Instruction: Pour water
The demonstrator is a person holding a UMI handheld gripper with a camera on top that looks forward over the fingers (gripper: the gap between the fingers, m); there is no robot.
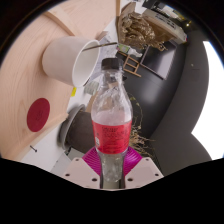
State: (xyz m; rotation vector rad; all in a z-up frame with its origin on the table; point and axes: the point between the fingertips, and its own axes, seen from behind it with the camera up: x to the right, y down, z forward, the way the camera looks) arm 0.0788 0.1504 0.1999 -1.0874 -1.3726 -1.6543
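tool point(111, 172): my fingers gripped the bottle
bottle point(110, 115): clear, red label, cap on, tilted slightly
cup point(72, 60): white, beyond the bottle, on its side

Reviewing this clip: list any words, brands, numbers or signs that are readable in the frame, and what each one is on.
No text can be read in this frame.
Bottle between the gripper fingers: its pink label carries small print, too blurred to read.
White cup beyond the bottle: no marking visible.
Red round spot on the wooden surface: plain, no lettering visible.
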